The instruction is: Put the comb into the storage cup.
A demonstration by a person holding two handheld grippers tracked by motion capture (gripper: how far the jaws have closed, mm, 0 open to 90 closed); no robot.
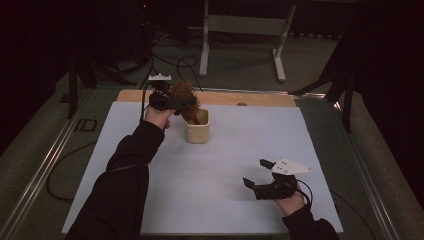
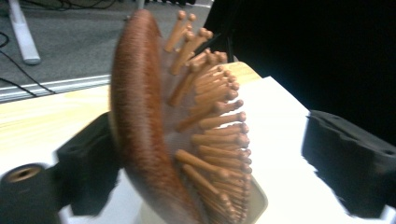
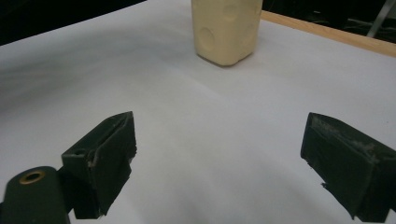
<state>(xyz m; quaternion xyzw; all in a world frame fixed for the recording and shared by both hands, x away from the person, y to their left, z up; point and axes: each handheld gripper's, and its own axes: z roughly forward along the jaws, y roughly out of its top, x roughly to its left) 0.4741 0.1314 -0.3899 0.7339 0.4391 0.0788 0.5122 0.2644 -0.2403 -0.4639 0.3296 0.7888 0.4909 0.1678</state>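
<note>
Sleeved forearms are entering the high view from the bottom edge, each hand carrying 1 two-jaw gripper.

Item 1: right gripper (image 1: 261,174). It is resting low over the near right part of the white sheet (image 1: 240,160), well apart from the other items. Its 2 jaws are standing wide apart with nothing between them; the right gripper view is showing bare sheet in the gap.

Item 2: left gripper (image 1: 181,102). It is hovering at the far left of the sheet, just beside and above the cup. Its 2 jaws are standing apart around the brush head. In the left gripper view, the left jaw is sitting against the smooth back of the head, while the right jaw is standing clear of the bristle tips, so no clamp is showing.

Item 3: wooden hairbrush (image 2: 154,126). It is standing in the cup with its oval head (image 1: 183,93) sticking out above the rim, tilted, and its wooden bristle pins (image 2: 219,121) are pointing toward the right jaw.

Item 4: cream cup (image 1: 198,131). It is standing upright on the far half of the sheet, left of centre, and is holding the lower part of the brush. The right gripper view is showing its dimpled side (image 3: 227,29).

Item 5: wooden table edge (image 1: 260,99). It is showing as 1 strip beyond the sheet.
</note>
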